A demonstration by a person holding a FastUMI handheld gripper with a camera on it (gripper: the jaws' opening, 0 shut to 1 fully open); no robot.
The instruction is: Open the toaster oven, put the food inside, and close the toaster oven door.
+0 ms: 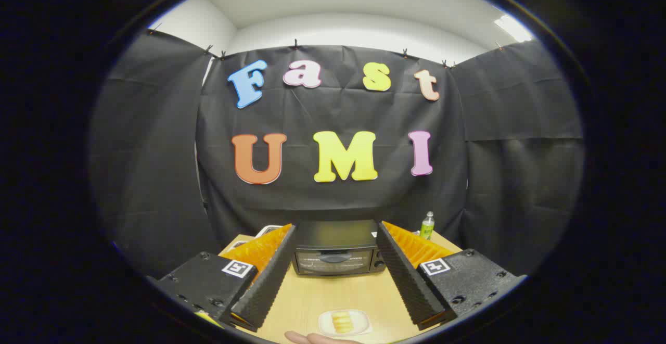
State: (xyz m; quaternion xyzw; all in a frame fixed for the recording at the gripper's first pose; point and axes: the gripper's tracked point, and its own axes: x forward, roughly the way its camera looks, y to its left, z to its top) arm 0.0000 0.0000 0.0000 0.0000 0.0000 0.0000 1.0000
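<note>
- Gripper view looks along the two fingers toward a black toaster oven [335, 247] standing at the far side of a light wooden table [304, 300], against the black cloth wall.
- Toaster oven faces the camera, its long axis running across the table from left to right; its glass door [333, 260] is shut, with a dark handle across the upper part of the door and a knob at the right end of the front.
- Food [342, 321] is a pale yellow, ridged piece lying on a small white plate [326, 325] on the near part of the table, between the fingers and well apart from the oven; its long axis points roughly toward the oven.
- Gripper [335, 276] is spread wide, its ribbed black fingers [268, 281] empty and framing the oven between their tips.
- A person's hand [312, 338] shows at the table's near edge, just beside the plate.
- A green bottle [427, 225] stands upright on the table, to the right of the oven and behind the right finger.
</note>
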